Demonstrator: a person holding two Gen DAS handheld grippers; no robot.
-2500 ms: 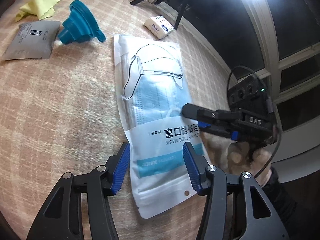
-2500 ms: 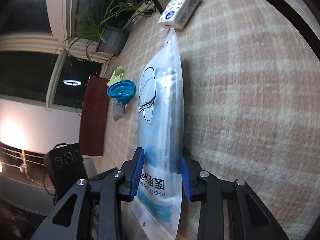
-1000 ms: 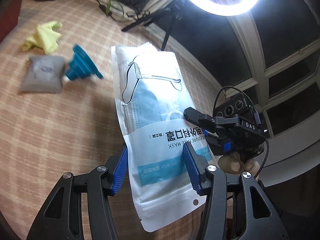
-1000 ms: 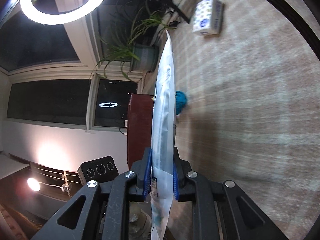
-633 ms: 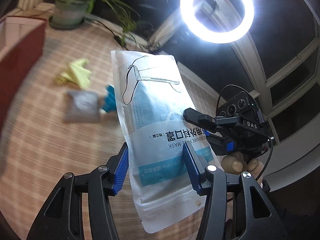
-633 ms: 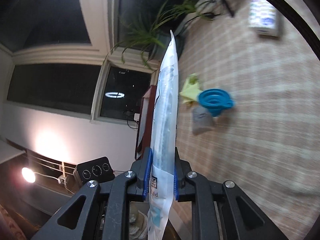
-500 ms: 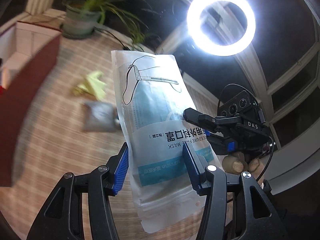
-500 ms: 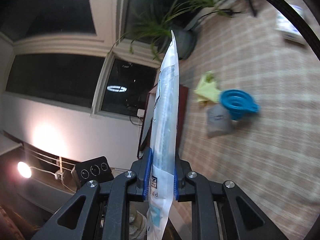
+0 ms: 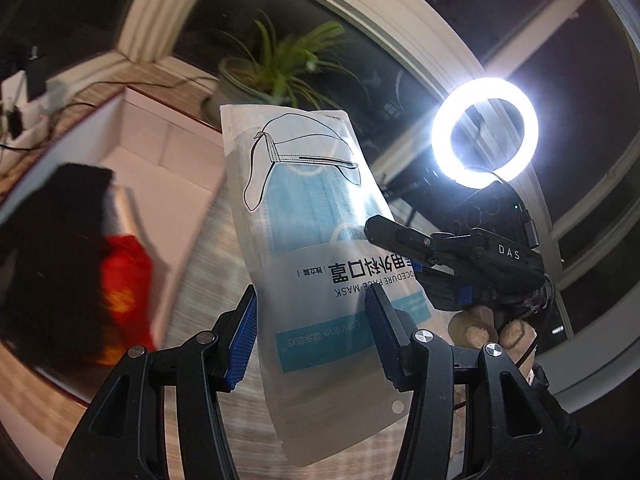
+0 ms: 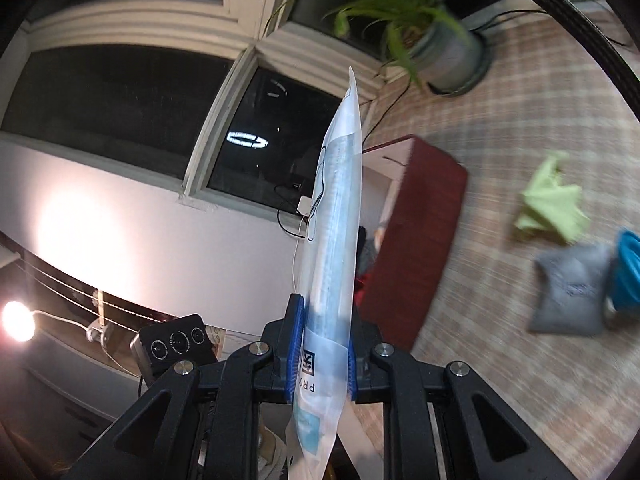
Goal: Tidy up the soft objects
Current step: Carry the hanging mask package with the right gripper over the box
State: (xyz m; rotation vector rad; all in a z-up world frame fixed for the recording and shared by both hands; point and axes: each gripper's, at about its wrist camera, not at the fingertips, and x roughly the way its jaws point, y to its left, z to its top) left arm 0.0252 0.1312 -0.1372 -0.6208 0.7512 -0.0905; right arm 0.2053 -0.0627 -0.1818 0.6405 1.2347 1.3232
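- Face mask pack (image 9: 320, 248) up in the air, lifted clear of plaid cloth (image 10: 532, 380), in front of red box (image 10: 416, 240).
- R gripper (image 10: 320, 354) pads pinch pack near its lower end; pack seen edge-on there.
- L gripper (image 9: 312, 336) jaws spread either side of pack, w/ blue pads at its edges; real squeeze — can't tell.
- On the cloth: grey pouch (image 10: 568, 292), yellow-green cloth (image 10: 552, 204), blue funnel (image 10: 628, 276).
- Bkgd: potted plant (image 10: 440, 40), ring light (image 9: 484, 128).

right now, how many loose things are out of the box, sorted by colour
white and blue: 1, face mask pack, held in the right gripper
yellow-green: 1, cloth
grey: 1, pouch
blue: 1, funnel
total: 4
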